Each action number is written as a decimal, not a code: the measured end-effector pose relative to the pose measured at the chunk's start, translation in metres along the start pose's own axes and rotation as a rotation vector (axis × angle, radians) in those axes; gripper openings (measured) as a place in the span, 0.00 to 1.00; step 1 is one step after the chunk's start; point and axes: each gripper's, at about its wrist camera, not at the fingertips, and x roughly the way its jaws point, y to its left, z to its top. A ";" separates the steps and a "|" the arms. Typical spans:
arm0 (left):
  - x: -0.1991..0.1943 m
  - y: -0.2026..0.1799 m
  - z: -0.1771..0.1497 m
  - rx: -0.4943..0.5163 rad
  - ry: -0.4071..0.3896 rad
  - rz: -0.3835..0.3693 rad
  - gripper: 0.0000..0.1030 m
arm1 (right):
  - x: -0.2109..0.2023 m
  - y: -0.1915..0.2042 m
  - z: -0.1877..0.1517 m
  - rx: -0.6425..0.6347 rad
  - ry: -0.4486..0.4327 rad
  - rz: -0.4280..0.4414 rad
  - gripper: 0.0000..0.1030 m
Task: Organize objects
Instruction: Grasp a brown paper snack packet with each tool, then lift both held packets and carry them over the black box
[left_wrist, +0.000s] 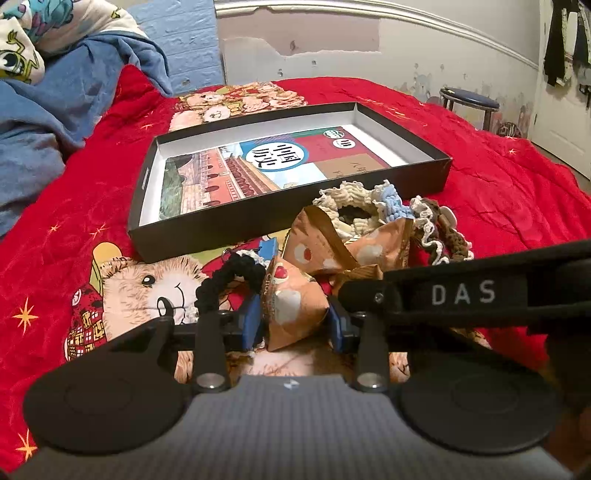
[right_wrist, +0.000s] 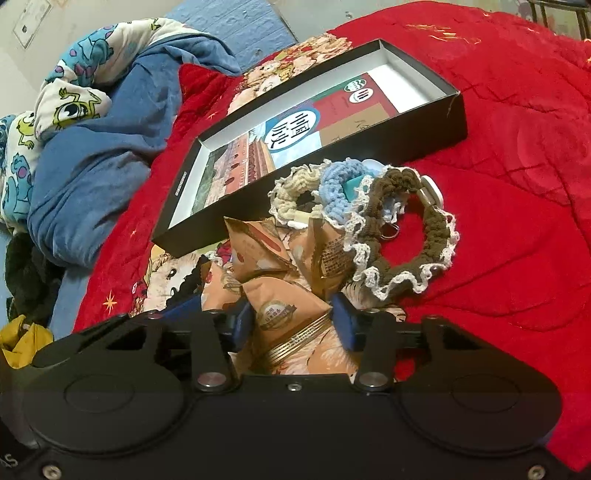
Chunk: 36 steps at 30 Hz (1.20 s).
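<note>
- Snack packets, tan with white and red print, lie in a loose pile on the red quilt (left_wrist: 498, 177), just in front of the box (left_wrist: 288, 236).
- Left gripper (left_wrist: 295, 325): blue pads pressed on both sides of one packet (left_wrist: 291, 310); gripping it. Packet sits low over the quilt at the near edge of the pile.
- Right gripper (right_wrist: 291, 325): blue pads flank a second packet (right_wrist: 284, 314), touching on both sides; gripping it.
- More packets (right_wrist: 258, 247) stacked just behind, leaning on each other.
- Crocheted scrunchies at the far side of the pile: cream (right_wrist: 295, 184), light blue (right_wrist: 340, 181), brown with white trim (right_wrist: 413, 251). Cream and blue rest on the packets; brown lies partly on the quilt.
- Black scrunchie (left_wrist: 229, 277) to the left of the left-held packet, on the quilt.
- Box: shallow, black outside, white inside, open; a book (left_wrist: 266, 162) lies flat in it.
- Blue blanket (right_wrist: 96, 177) heaped at the far left.
</note>
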 end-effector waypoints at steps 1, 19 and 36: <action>-0.001 -0.001 0.000 -0.001 0.000 0.003 0.41 | -0.001 0.001 0.000 -0.003 0.000 -0.003 0.42; -0.038 0.010 0.015 -0.059 -0.113 -0.018 0.39 | -0.037 0.009 0.006 0.027 -0.107 0.102 0.42; -0.063 0.076 0.092 -0.186 -0.291 0.125 0.39 | -0.065 0.045 0.092 -0.008 -0.331 0.127 0.41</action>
